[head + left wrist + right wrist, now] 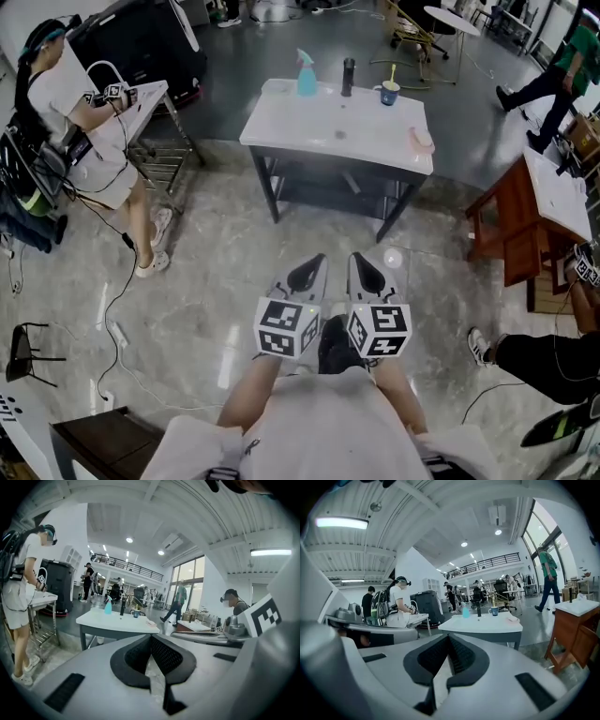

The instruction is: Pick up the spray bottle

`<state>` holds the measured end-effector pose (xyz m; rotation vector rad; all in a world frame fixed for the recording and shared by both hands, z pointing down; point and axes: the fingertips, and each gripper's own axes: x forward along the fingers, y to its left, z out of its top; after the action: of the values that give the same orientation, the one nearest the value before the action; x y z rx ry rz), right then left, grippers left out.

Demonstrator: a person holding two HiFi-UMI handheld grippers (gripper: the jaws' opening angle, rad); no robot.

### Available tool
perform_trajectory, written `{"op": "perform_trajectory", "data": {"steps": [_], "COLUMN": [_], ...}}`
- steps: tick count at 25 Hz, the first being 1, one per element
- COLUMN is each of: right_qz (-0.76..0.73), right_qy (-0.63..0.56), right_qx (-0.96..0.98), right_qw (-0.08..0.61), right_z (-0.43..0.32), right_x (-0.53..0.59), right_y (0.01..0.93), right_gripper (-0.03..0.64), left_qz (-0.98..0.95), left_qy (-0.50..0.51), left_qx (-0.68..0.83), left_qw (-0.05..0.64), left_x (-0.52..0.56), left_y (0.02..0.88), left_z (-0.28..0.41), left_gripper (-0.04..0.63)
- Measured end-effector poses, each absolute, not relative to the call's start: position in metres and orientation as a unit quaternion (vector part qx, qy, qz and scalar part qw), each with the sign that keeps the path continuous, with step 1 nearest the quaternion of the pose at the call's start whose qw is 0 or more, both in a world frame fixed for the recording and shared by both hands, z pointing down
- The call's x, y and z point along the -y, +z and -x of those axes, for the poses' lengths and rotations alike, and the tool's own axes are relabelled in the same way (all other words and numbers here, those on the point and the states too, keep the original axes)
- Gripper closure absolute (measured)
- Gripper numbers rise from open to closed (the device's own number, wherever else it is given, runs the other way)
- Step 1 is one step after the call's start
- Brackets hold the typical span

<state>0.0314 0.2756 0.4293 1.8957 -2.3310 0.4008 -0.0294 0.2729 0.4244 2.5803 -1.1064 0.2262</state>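
Note:
The spray bottle [307, 73] is light blue and stands upright at the far edge of a white table [337, 127]. It also shows small in the left gripper view [108, 606] and in the right gripper view [465, 612]. Both grippers are held side by side low in the head view, well short of the table and over the floor. My left gripper [311, 267] [151, 637] is shut with nothing in it. The right gripper [366, 265] [449, 637] is also shut and empty. Both point toward the table.
On the white table also stand a dark bottle [348, 77], a blue mug [390, 92] and a pink object [424, 139]. A person [84, 122] works at a metal table on the left. A wooden table [525, 220] stands right. Cables [112, 309] cross the floor.

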Motion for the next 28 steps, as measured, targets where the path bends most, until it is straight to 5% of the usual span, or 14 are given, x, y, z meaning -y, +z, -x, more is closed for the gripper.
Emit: {"op": "perform_trajectory", "data": {"steps": [28], "right_qz": [-0.559], "right_qy": [0.156], "right_qx": [0.811], "right_qw": [0.074], "right_z": [-0.124], "right_x": [-0.082], "right_y": [0.434], "right_gripper": [0.592], "left_qz": [-0.875], "left_qy": [0.091], "left_qx": [0.434], "left_qw": [0.194], "left_x": [-0.088], "left_y": [0.43], "left_z": [-0.074], "left_gripper": [0.569]}}
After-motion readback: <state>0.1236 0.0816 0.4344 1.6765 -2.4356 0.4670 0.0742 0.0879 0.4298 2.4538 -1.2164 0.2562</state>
